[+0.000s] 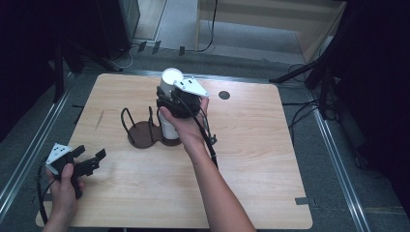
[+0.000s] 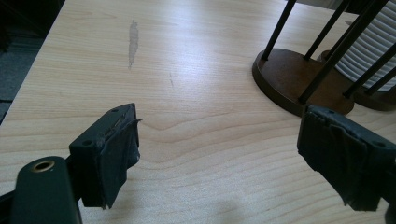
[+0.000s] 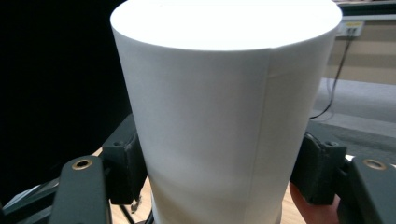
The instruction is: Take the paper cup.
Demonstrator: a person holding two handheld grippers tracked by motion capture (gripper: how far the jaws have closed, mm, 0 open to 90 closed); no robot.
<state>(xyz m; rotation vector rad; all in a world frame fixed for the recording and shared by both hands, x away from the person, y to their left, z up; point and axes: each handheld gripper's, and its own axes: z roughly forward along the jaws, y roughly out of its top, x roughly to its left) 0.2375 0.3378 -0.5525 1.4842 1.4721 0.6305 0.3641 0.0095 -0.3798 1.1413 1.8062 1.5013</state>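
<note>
White cup (image 3: 219, 116) clenched in right gripper (image 1: 178, 99), lifted above rack (image 1: 145, 131) mid-table; left gripper (image 1: 80, 162) released, idle near left edge.

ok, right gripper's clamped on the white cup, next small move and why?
Probably lift straight up a little more: the right gripper grips the top white cup, while the stack below sits between the holder's wire posts. The left gripper is open and idle.

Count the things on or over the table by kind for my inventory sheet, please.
White paper cup stack: 1
White cup in right hand-held gripper: 1
Brown wire-post holder: 1
Hand-held grippers: 2, left and right
Total: 5
</note>
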